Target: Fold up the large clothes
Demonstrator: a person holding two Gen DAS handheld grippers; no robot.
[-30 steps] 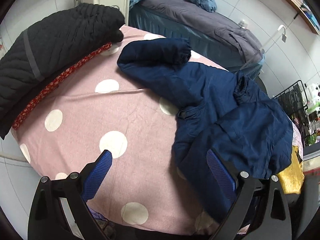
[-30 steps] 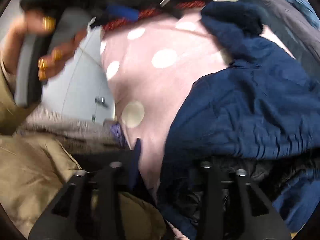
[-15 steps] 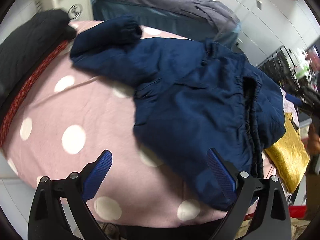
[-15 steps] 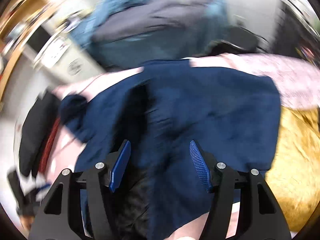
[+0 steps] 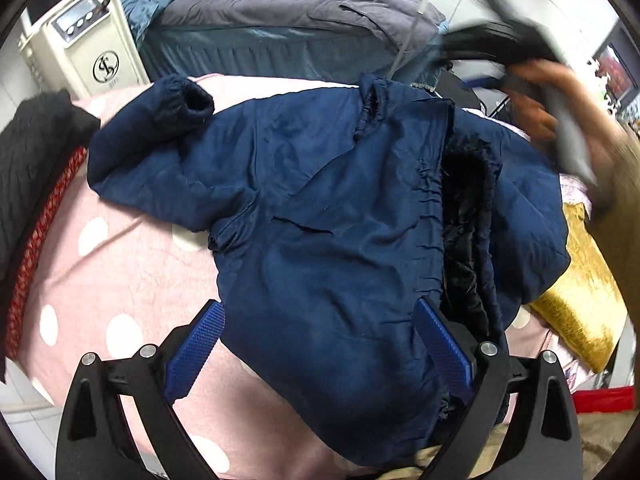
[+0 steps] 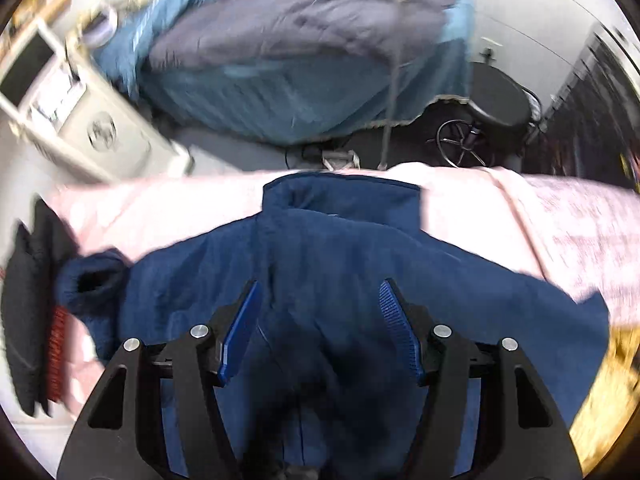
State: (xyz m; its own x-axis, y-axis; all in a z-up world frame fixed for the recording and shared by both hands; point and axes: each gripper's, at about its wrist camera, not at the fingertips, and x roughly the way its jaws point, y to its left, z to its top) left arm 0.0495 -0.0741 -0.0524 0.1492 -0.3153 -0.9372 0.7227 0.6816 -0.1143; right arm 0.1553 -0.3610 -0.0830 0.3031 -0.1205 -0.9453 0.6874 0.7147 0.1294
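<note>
A navy padded jacket [image 5: 320,220] lies spread on a pink polka-dot cover [image 5: 120,264], front open, its black lining [image 5: 464,232] showing at the right, one sleeve [image 5: 160,120] lying toward the far left. My left gripper [image 5: 320,344] is open and empty above the jacket's near hem. My right gripper [image 6: 320,328] is open and empty above the jacket [image 6: 360,272], pointing at its collar [image 6: 340,196]. The right gripper shows blurred in the left wrist view [image 5: 516,56], held by a hand at the far right.
A black knit garment [image 5: 28,168] with red trim lies at the left edge of the cover. A gold cushion [image 5: 580,300] sits at the right. Beyond are a bed with grey and blue bedding [image 5: 280,20] and a white appliance [image 5: 84,48].
Both grippers have swung right over the jacket. The right gripper moved from the near hem up and across to above the jacket's middle, facing the collar. The jacket's front now lies open.
</note>
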